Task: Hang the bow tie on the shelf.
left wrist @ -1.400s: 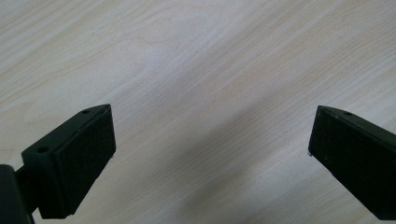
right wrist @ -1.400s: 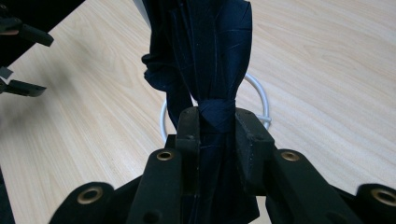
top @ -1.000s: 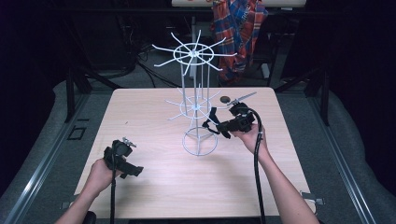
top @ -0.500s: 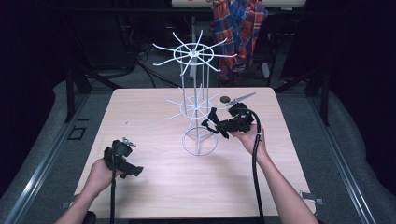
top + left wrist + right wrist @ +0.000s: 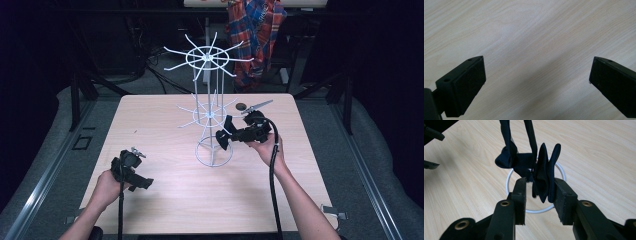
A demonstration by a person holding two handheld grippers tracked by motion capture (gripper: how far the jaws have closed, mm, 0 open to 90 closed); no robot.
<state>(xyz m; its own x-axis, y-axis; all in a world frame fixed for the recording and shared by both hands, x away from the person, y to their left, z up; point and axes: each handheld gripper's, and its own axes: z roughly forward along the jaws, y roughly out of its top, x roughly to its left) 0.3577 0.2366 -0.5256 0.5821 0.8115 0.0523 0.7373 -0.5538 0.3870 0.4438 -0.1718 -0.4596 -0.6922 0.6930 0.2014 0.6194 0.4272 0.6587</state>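
Dark bow tie (image 5: 541,173) hangs on the white wire rack (image 5: 212,112), above its base ring — soft, light, floppy. Right tongs (image 5: 539,195) just eased apart, straddling the bow's wings; regrip at the knot. Left tongs (image 5: 536,75) wide open, empty, well left of the rack.

Plaid cloth (image 5: 255,30) and dark cables (image 5: 165,77) beyond the table (image 5: 150,120).

Overhead light falls evenly on the pale wooden table (image 5: 165,200); surroundings lie in deep darkness. Shadows are soft and faint. No glare noted. The high view is slightly soft; both gripper views are sharp on the wood grain, near jaws mildly blurred.
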